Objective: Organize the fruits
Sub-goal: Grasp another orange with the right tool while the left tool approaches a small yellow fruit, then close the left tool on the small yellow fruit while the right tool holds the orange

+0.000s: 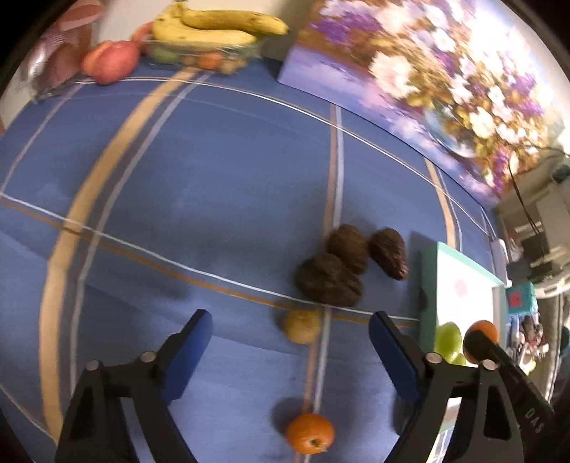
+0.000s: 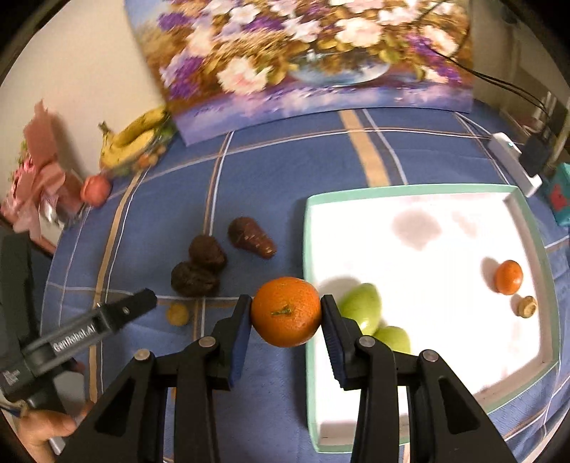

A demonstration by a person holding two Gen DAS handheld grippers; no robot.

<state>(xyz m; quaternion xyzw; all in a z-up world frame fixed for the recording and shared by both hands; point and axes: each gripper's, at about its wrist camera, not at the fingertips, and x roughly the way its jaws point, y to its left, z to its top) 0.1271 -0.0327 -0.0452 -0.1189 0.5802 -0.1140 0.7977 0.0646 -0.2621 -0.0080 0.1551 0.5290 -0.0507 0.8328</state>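
My right gripper [image 2: 286,302] is shut on an orange [image 2: 286,320], held above the blue cloth just left of the white tray's green rim [image 2: 409,188]. In the tray lie two green fruits [image 2: 361,308], a small orange [image 2: 508,277] and a small brown fruit [image 2: 526,306]. My left gripper [image 1: 291,315] stands open over the cloth with nothing between its pads. A small yellowish fruit [image 1: 302,326] lies just beyond its fingertips and another orange [image 1: 310,432] lies below them. Three dark brown fruits [image 1: 329,277] sit further ahead.
Bananas [image 1: 217,28] on a clear bowl and a red apple [image 1: 110,62] are at the far left. A flower painting [image 1: 427,78] leans along the back edge. A pink wrapped bouquet [image 2: 39,171] stands left, a white power strip [image 2: 513,160] right. A hand [image 2: 46,431] holds the left gripper.
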